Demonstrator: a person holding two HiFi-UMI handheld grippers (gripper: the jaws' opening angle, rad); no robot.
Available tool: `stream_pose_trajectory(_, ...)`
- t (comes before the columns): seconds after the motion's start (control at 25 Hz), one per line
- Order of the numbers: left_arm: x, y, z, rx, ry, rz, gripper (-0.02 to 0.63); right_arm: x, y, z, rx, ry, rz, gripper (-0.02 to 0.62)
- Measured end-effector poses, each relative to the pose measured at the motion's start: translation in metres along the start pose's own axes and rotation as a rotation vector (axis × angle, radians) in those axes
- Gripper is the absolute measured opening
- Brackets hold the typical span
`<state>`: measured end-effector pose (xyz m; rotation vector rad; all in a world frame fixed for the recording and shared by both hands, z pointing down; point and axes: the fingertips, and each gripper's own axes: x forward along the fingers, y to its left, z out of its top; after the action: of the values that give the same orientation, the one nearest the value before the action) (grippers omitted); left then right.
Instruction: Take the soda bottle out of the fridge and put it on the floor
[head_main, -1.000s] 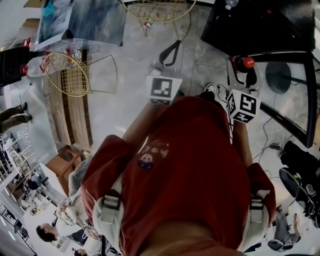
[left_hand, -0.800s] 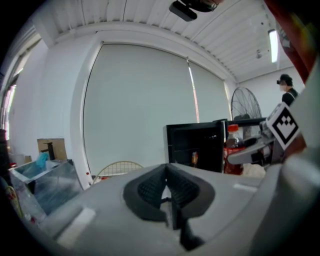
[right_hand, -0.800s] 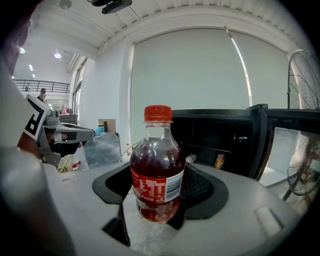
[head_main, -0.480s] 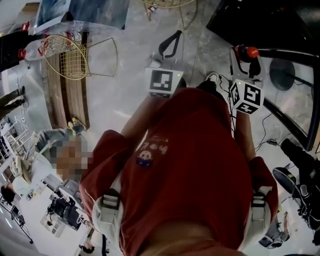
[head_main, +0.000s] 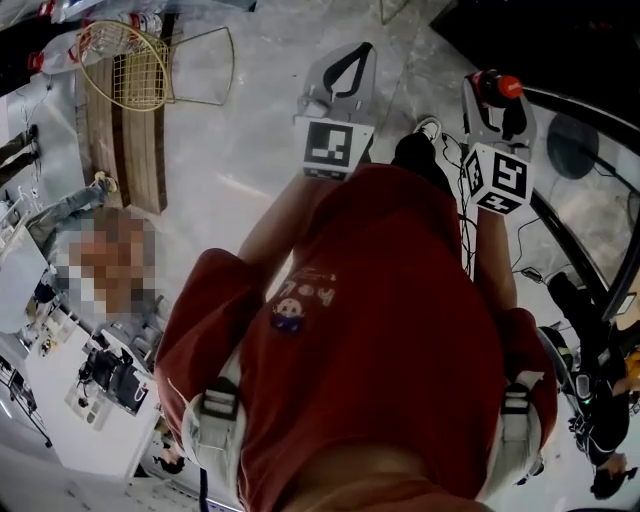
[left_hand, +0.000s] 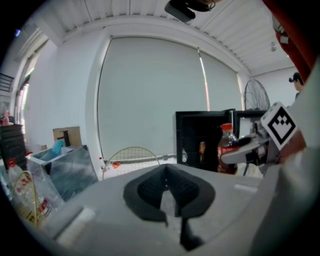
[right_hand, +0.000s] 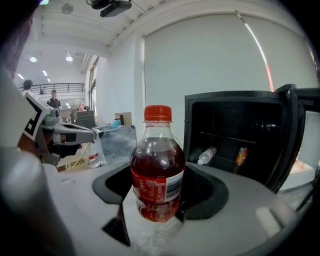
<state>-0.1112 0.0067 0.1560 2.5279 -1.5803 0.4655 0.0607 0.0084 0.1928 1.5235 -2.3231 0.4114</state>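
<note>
The soda bottle (right_hand: 157, 165), dark cola with a red cap and a red label, stands upright between the jaws of my right gripper (right_hand: 159, 200), which is shut on its lower body. In the head view the bottle's red cap (head_main: 509, 87) shows at the tip of the right gripper (head_main: 497, 100), held over the pale floor in front of the black fridge (head_main: 560, 40). The fridge (right_hand: 240, 135) stands open behind the bottle. My left gripper (left_hand: 167, 170) is shut with nothing in it and sits left of the right one (head_main: 350, 65). From the left gripper view the held bottle (left_hand: 227, 149) shows at the right.
Inside the fridge lie a can (right_hand: 241, 155) and a small water bottle (right_hand: 206, 155); its door (right_hand: 302, 135) hangs open at the right. A gold wire basket (head_main: 120, 65) and a wooden bench (head_main: 115, 140) stand at the left. Cables (head_main: 535, 270) trail across the floor at the right.
Both grippers have moved up and forward in the head view, the right one still holding the bottle. The basket and bench have slid toward the top left corner.
</note>
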Motion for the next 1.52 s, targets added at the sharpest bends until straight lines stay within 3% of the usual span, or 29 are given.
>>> stream_pose_trajectory(0.2, 0.006, 0.003, -0.038, -0.018, 0.04, 0.025, 0.0, 0.017, 0.014, -0.032, -0.017, 0.035, 0.043, 0.296)
stream_pose_trajectory(0.56, 0.048, 0.004, -0.162, -0.077, 0.136, 0.012, 0.0, 0.065, 0.029, -0.141, -0.033, 0.132, 0.091, 0.296)
stream_pose_trajectory(0.76, 0.082, -0.002, -0.27, -0.098, 0.228, -0.028, 0.0, 0.104, 0.037, -0.231, 0.023, 0.207, 0.089, 0.296)
stream_pose_trajectory(1.04, 0.129, -0.01, -0.423, -0.103, 0.281, -0.089, 0.0, 0.176, 0.048, -0.379, 0.027, 0.265, 0.113, 0.296)
stream_pose_trajectory(1.24, 0.175, -0.024, -0.519, 0.001, 0.273, -0.172, 0.0, 0.228, 0.034, -0.481, 0.046, 0.282, 0.105, 0.296)
stream_pose_trajectory(1.52, 0.24, -0.035, -0.618, 0.031, 0.224, -0.211, 0.0, 0.294, -0.001, -0.58, 0.018, 0.249, 0.089, 0.296)
